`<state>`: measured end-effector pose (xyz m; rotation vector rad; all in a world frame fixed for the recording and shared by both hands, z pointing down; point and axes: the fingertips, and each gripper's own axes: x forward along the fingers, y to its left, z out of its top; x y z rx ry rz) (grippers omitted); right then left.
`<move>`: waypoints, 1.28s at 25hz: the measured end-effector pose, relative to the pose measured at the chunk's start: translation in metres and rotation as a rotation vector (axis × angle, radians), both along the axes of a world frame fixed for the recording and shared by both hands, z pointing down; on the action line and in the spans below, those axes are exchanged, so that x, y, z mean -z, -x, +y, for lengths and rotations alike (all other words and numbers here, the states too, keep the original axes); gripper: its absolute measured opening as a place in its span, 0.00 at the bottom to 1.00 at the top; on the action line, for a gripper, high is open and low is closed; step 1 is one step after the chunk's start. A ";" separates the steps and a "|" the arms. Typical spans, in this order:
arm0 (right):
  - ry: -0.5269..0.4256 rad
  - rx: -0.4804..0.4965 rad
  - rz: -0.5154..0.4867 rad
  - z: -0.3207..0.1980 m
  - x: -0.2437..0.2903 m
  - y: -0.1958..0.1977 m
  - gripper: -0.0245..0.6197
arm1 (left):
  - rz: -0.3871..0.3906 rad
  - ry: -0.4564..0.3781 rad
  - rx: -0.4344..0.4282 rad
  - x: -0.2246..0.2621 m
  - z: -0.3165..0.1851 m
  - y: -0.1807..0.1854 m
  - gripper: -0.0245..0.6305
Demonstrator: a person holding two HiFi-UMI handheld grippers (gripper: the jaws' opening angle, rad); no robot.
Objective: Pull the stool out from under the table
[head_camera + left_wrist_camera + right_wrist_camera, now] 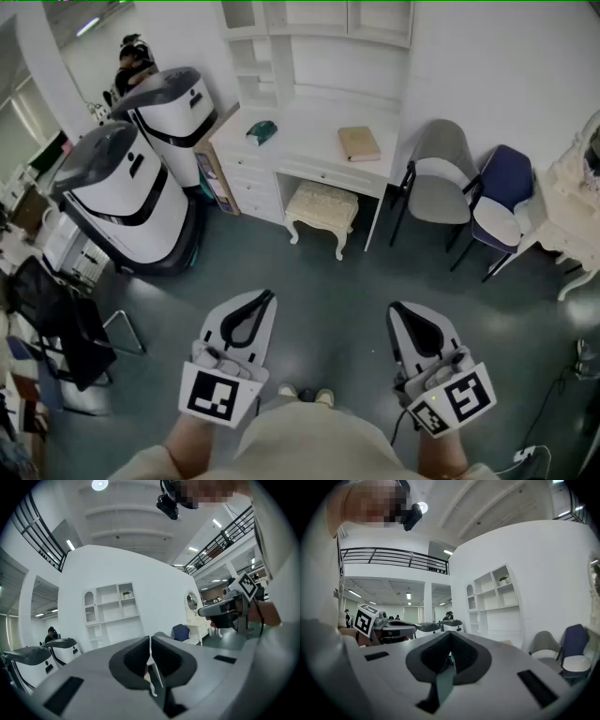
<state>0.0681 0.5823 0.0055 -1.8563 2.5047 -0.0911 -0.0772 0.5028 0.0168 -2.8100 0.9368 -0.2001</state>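
Grey floor point(328, 281), white walls, open office space behind. White table point(309, 131) with drawers on its left side and shelving above stands against the far wall. Stool point(322, 208), cream cushion on white curved legs, sits tucked into the table's knee gap, with its front edge and front legs showing. On the tabletop: tan book point(359, 143) right of centre, small green object point(262, 132) to the left. Grey chair point(441, 178) and navy chair point(502, 197) stand side by side right of the table. Two white-and-grey mobile robots point(122, 187) are parked left of it. Left gripper point(262, 296) and right gripper point(397, 307) are held level, low in the head view, side by side and pointing toward the table, both well apart from the stool. Both gripper views show the jaws clenched together with nothing between them. Person's shoe tips are visible between the grippers.
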 end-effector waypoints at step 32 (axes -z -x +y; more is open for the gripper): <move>-0.078 -0.087 -0.111 0.026 0.004 -0.030 0.51 | 0.164 0.029 -0.009 0.014 0.017 0.007 0.40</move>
